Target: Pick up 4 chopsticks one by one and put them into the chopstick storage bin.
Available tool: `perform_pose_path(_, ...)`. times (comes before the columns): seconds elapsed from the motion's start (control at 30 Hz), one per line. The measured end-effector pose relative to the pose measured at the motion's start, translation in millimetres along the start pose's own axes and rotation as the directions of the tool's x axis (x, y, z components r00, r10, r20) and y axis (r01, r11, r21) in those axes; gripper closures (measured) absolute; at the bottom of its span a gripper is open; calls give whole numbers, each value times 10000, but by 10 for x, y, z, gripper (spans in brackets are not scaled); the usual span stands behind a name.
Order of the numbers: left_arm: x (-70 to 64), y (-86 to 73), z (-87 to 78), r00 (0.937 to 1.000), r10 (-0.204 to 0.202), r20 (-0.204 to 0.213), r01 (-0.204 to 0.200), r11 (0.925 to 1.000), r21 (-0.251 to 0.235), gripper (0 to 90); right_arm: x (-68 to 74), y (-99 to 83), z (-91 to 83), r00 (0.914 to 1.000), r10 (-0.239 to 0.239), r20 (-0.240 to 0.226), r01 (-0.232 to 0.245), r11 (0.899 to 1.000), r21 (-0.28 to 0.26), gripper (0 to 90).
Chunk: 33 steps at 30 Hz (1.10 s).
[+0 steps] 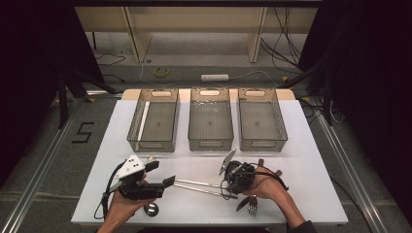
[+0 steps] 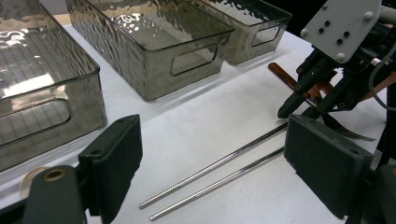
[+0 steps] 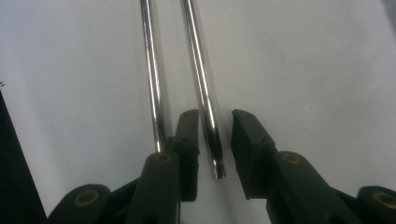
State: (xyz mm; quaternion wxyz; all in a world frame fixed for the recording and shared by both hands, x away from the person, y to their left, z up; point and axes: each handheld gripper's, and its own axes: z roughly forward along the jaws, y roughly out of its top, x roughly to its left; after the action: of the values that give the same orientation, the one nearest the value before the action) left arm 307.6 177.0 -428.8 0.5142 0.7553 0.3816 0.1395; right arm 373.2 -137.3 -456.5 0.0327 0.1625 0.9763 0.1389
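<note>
A white rectangular table (image 1: 311, 160) carries three smoky clear plastic bins (image 1: 210, 125) in a row along its far side. Nearer the person than the middle bin lie two thin shiny metal chopsticks (image 1: 201, 187), side by side on the tabletop. Just right of the chopsticks, the right gripper (image 3: 215, 140) straddles the end of one chopstick, its jaws parted on either side and not yet pressing it. Just left of the chopsticks, the left gripper (image 2: 212, 163) hangs wide apart, gripping nothing.
</note>
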Motion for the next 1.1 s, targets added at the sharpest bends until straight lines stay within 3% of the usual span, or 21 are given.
perform_pose_path(0.17,-10,1,6,10000,5,26,-5,10000,20,189,-4,12,18,9999,127,-115,-125,9997,188,769)
perform_pose_path(0.67,-14,5,1,10000,24,56,-24,10000,-4,199,18,45,23,9995,-284,-156,291,9986,436,846)
perform_pose_path(1.1,-11,18,34,9998,75,182,-77,9999,110,209,-4,45,-85,9992,-214,-329,216,9998,57,852)
